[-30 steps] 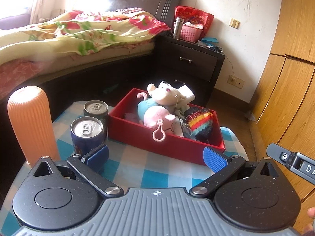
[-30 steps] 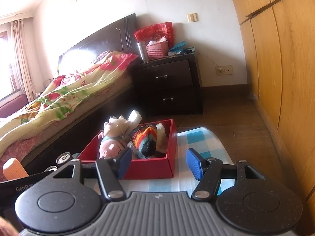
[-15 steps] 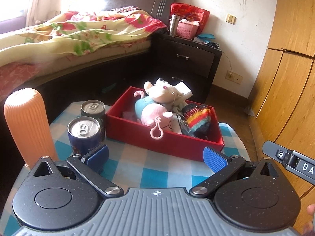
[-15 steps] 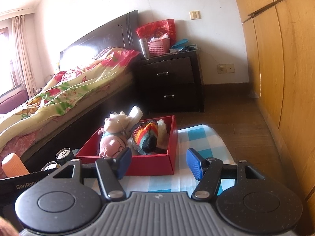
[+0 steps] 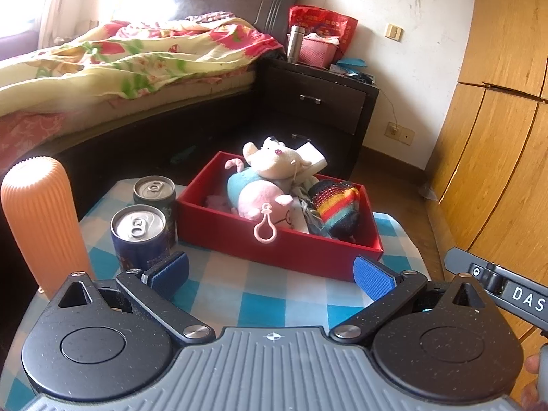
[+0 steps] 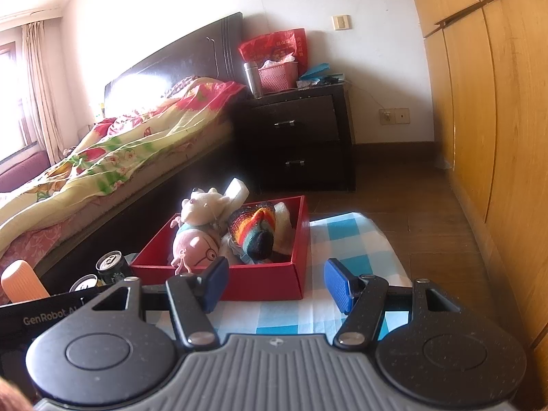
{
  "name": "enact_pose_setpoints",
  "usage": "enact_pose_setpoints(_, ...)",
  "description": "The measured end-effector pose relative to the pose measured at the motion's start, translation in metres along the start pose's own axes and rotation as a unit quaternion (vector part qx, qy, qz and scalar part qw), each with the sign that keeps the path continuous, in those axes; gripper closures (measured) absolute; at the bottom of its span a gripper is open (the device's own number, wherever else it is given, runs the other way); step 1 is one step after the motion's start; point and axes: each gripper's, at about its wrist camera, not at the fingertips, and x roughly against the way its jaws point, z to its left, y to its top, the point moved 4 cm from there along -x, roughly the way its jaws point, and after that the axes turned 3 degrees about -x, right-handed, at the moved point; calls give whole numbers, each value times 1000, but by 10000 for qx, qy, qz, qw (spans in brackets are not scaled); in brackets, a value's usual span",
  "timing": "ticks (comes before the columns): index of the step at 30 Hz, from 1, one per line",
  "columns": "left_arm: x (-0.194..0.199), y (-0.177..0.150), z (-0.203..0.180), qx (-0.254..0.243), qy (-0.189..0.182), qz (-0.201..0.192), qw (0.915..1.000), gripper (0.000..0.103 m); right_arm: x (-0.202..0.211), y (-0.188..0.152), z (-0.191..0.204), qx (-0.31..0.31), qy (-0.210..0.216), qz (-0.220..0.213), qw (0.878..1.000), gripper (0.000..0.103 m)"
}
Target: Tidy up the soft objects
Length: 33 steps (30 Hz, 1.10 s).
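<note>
A red box (image 5: 308,248) (image 6: 260,282) sits on a blue and white checked table. It holds a pink and white plush toy (image 5: 263,185) (image 6: 198,229), a rainbow knitted piece (image 5: 337,205) (image 6: 255,227) and white soft items. A pink clip (image 5: 264,227) hangs over the box's front wall. My left gripper (image 5: 270,274) is open and empty, just short of the box. My right gripper (image 6: 277,286) is open and empty, in front of the box's near right corner.
Two drink cans (image 5: 140,231) (image 5: 154,190) and an orange ribbed cylinder (image 5: 42,221) stand left of the box. A bed (image 5: 120,68), a dark nightstand (image 5: 315,99) and wooden wardrobe doors (image 5: 496,137) surround the table. The table's right edge (image 6: 387,243) is close to the box.
Both grippers have drawn back slightly and risen, so the box sits lower and farther in both views. Both stay open. Nothing in the box has moved.
</note>
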Motion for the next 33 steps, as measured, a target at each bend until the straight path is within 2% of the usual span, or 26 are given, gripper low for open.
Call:
enact_pose_setpoints(7, -1, 1, 1, 56, -85, 89, 9999, 5, 0, -1, 0, 5, 6, 8, 10000, 63)
enact_pose_setpoints(11, 3, 3, 0, 105, -310, -12, 9995, 5, 0, -1, 1, 11, 14, 16, 10000, 63)
enact_pose_setpoints(16, 8, 5, -2, 177, -766, -142, 9968, 5, 2, -1, 0, 13, 32, 14, 10000, 63)
enact_pose_setpoints(22, 19, 12, -15, -221, -907, -283, 9952, 5, 2, -1, 0, 5, 41, 17, 10000, 63)
enact_pose_setpoints(25, 18, 14, -20, -406, -820, -251, 9955, 5, 3, -1, 1, 14, 50, 7, 10000, 63)
enact_pose_setpoints(29, 18, 14, -17, -407, -734, -366, 9958, 5, 3, -1, 1, 8, 45, 25, 10000, 63)
enact_pose_setpoints(33, 16, 16, -16, -352, -729, -268, 9964, 5, 2, -1, 2, 17, 55, 33, 10000, 63)
